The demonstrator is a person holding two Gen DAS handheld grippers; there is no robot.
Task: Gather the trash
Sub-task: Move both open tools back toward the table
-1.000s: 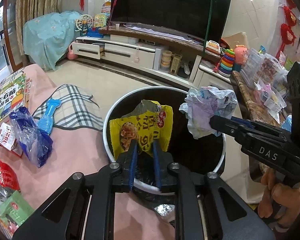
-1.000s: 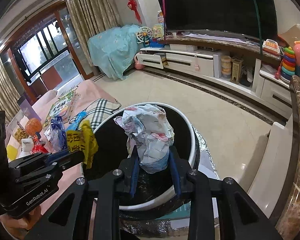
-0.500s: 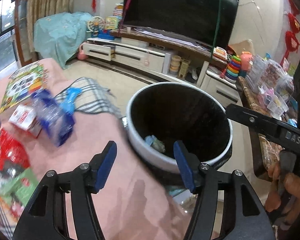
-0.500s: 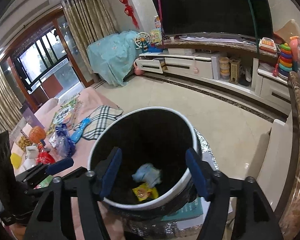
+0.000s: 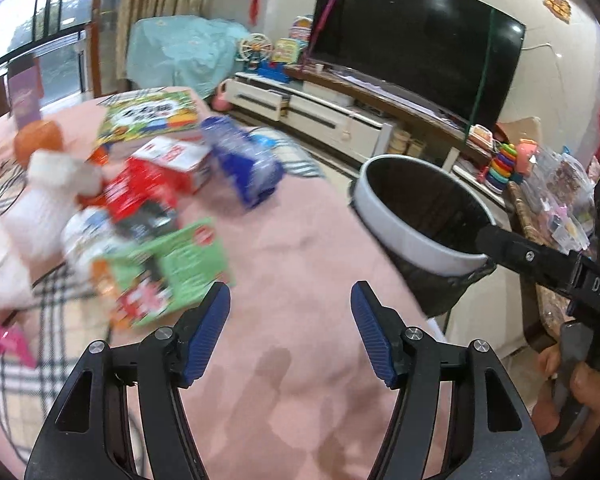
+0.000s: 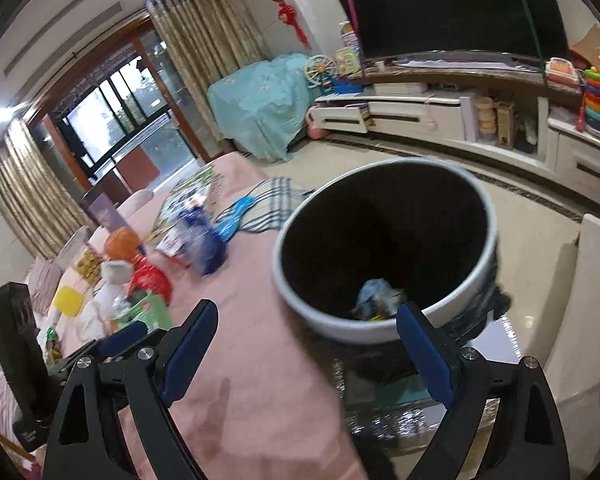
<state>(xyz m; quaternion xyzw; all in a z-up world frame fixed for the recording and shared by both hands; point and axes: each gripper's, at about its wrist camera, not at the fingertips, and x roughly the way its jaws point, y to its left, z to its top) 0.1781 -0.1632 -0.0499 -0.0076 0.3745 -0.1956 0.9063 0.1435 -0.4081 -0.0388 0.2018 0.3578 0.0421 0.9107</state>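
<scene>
While both jaws gape empty, white-rimmed black bin [image 6: 384, 248] holds crumpled wrappers [image 6: 374, 294] w/ blue.

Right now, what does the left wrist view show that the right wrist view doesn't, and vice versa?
Left wrist only: the green packet close up and a hand holding the right tongs. Right wrist only: the trash lying in the bin's bottom. Both: the white-rimmed bin beside the pink table, the blue bag, the TV, and both tongs open and empty.
</scene>
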